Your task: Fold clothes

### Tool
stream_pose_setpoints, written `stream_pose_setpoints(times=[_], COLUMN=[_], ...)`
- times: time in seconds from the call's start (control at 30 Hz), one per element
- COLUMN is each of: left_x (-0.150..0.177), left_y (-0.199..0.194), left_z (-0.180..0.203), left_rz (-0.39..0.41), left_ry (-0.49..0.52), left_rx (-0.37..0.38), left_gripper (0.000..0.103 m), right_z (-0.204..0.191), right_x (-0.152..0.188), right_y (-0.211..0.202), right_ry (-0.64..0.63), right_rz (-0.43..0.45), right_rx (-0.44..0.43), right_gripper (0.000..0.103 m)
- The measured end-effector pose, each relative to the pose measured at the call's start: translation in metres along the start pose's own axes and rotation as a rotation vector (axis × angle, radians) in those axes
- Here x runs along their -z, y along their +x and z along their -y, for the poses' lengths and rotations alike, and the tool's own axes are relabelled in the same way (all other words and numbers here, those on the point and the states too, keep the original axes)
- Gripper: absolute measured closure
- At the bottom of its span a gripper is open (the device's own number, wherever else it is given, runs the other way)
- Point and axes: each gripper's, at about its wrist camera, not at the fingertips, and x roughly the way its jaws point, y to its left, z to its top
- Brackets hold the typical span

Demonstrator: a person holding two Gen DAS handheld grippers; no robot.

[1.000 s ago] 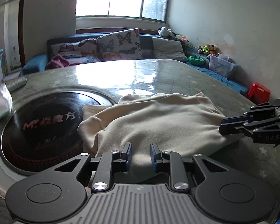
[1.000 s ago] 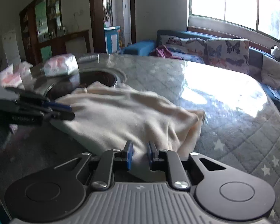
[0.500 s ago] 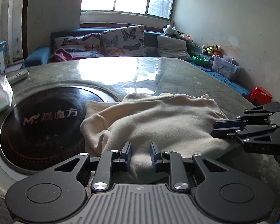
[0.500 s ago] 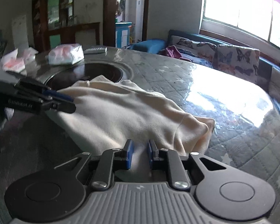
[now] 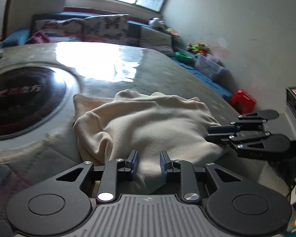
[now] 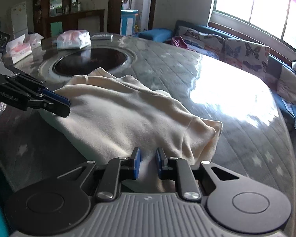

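Already gripped at both near corners: cream garment [image 5: 148, 126] heaped on the quilted tabletop [image 6: 236, 134] just beside the dark round induction cooker [image 6: 90, 61], long axis running crosswise between the two tools. Left gripper [image 5: 147, 163] pinching the near hem, pads part closed with cloth bunched between; right gripper [image 6: 147, 159] likewise clamped on the hem at the other end. Both equally near, fabric stretching away from each, toward the cooker. Likely next: lifting together.
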Motion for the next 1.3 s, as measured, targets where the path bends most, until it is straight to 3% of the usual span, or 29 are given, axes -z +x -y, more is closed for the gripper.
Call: stream_pose_setpoints(times=[0.13, 0.27, 0.63, 0.7, 0.73, 0.77, 0.83, 1.1, 1.3], left_x=[-0.004, -0.018, -0.026, -0.027, -0.027, -0.026, -0.026, -0.032, -0.033], left_y=[-0.009, -0.027, -0.009, -0.006, -0.004, -0.003, -0.003, -0.012, -0.002], left_z=[0.006, -0.007, -0.044, -0.048, -0.049, -0.049, -0.049, -0.035, -0.039], left_rz=[0.01, 0.085, 0.021, 0.01, 0.008, 0.006, 0.014, 0.1, 0.079], left_ry=[0.016, 0.003, -0.058, -0.061, -0.06, -0.059, -0.044, 0.085, 0.109], left_rx=[0.053, -0.024, -0.123, -0.125, -0.12, -0.115, -0.113, -0.172, -0.205], left_gripper=[0.073, 0.073, 0.073, 0.075, 0.08, 0.095, 0.098, 0.099, 0.1], right_z=[-0.004, -0.006, -0.051, -0.058, -0.061, -0.063, -0.067, -0.071, -0.071], right_x=[0.007, 0.003, -0.028, -0.032, -0.033, -0.034, -0.035, -0.027, -0.025], right_y=[-0.012, -0.019, -0.007, 0.0, 0.003, 0.006, 0.011, 0.021, 0.022], right_ry=[-0.013, 0.01, -0.113, -0.132, -0.137, -0.142, -0.146, -0.139, -0.143], right_rz=[-0.018, 0.006, 0.087, 0.087, 0.086, 0.084, 0.079, 0.059, 0.054], right_rx=[0.023, 0.016, -0.161, -0.18, -0.187, -0.194, -0.202, -0.214, -0.212], right_gripper=[0.088, 0.088, 0.077, 0.076, 0.076, 0.075, 0.075, 0.075, 0.075])
